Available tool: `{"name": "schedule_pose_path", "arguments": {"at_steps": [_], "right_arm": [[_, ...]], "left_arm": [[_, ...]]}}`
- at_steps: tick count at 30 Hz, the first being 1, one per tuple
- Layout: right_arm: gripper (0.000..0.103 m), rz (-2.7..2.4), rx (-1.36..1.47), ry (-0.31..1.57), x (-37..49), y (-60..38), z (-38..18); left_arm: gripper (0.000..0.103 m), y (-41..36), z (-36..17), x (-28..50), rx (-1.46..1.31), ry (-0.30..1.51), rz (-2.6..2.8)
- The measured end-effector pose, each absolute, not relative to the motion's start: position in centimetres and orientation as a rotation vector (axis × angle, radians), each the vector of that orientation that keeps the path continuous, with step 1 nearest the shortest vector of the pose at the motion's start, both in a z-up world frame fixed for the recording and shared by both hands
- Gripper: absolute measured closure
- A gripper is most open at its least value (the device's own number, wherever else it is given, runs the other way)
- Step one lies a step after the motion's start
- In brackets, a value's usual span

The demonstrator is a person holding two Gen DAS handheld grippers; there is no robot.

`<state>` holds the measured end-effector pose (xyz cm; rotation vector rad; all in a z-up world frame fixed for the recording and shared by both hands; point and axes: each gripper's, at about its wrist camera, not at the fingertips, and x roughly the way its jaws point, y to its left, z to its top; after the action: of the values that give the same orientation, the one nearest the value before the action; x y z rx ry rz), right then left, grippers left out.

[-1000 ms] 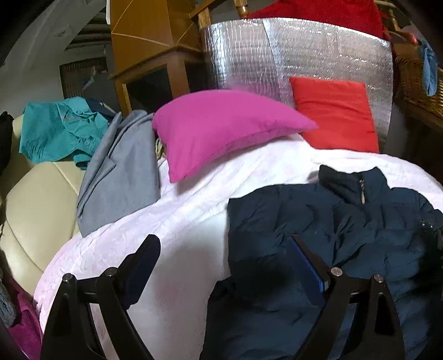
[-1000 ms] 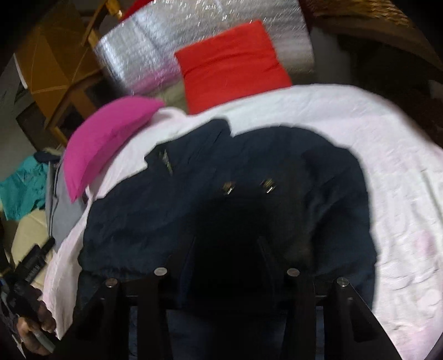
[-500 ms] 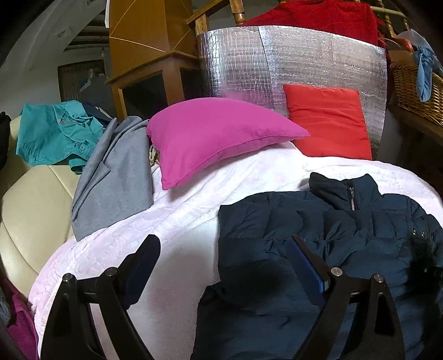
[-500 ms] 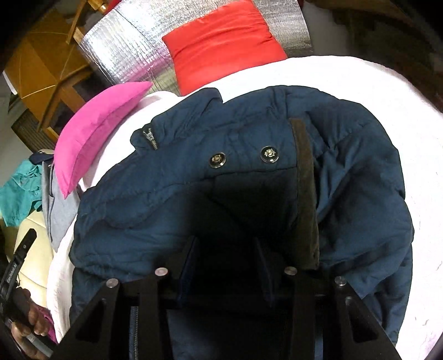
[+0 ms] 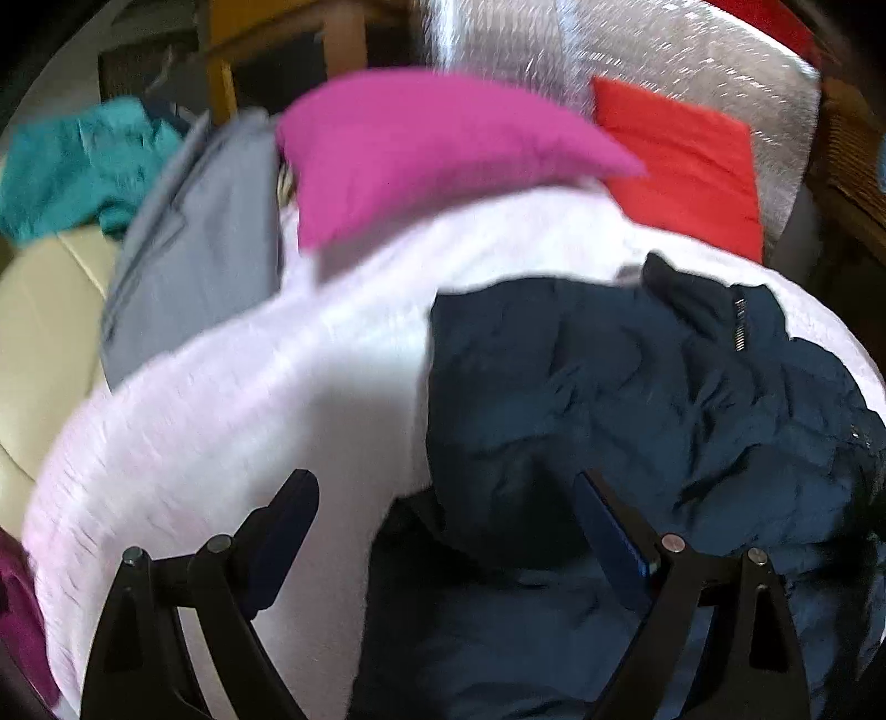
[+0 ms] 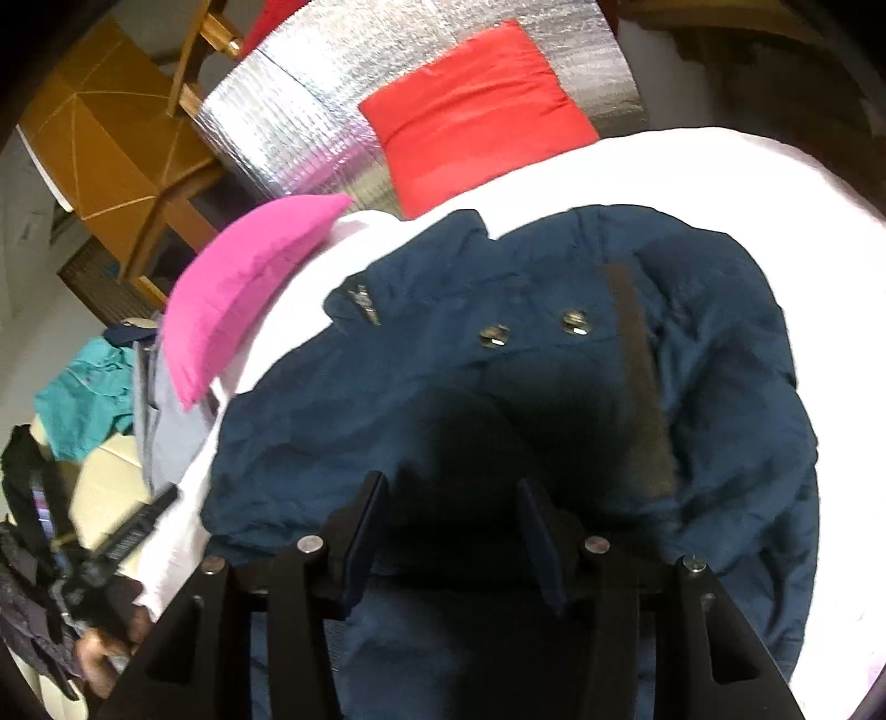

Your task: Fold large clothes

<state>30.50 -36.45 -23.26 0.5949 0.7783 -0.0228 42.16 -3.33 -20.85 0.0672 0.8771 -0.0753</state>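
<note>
A dark navy padded jacket [image 5: 637, 399] lies crumpled on a white blanket [image 5: 249, 421], collar toward the pillows. In the right wrist view the jacket [image 6: 443, 399] shows two metal snaps and a brown fur strip [image 6: 637, 387]. My left gripper [image 5: 443, 498] is open and empty, just above the jacket's near left edge. My right gripper [image 6: 451, 493] is open and empty, hovering over the jacket's middle, which lies in shadow.
A magenta pillow [image 5: 421, 149] and a red pillow [image 5: 686, 166] lean on a silver foil panel [image 5: 609, 50] at the back. A grey garment [image 5: 199, 266] and a teal garment [image 5: 72, 166] lie left on a cream sofa [image 5: 39, 310]. Wooden furniture [image 6: 111, 149] stands behind.
The left view has tipped down and closer to the bed and is blurred by motion. The right gripper has pulled back a little; its jaws stand wider apart.
</note>
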Motion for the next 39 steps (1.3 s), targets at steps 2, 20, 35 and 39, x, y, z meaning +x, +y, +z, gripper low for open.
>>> {"name": "schedule_pose_path", "arguments": {"at_steps": [2, 20, 35, 39], "right_arm": [[0.051, -0.010, 0.579, 0.786, 31.3, -35.6, -23.2], [0.052, -0.062, 0.541, 0.799, 29.9, -35.5, -23.7], [0.048, -0.059, 0.741, 0.867, 28.4, -38.4, -25.3], [0.028, 0.072, 0.989, 0.827, 26.1, -38.4, -26.2]], "left_arm": [[0.010, -3.4, -21.9, 42.7, 0.078, 0.905, -0.055], [0.010, -4.5, -20.6, 41.5, 0.079, 0.871, -0.115], [0.010, -4.7, -22.0, 41.4, 0.048, 0.998, -0.175], [0.010, -5.2, -21.1, 39.7, -0.123, 1.062, -0.393]]}}
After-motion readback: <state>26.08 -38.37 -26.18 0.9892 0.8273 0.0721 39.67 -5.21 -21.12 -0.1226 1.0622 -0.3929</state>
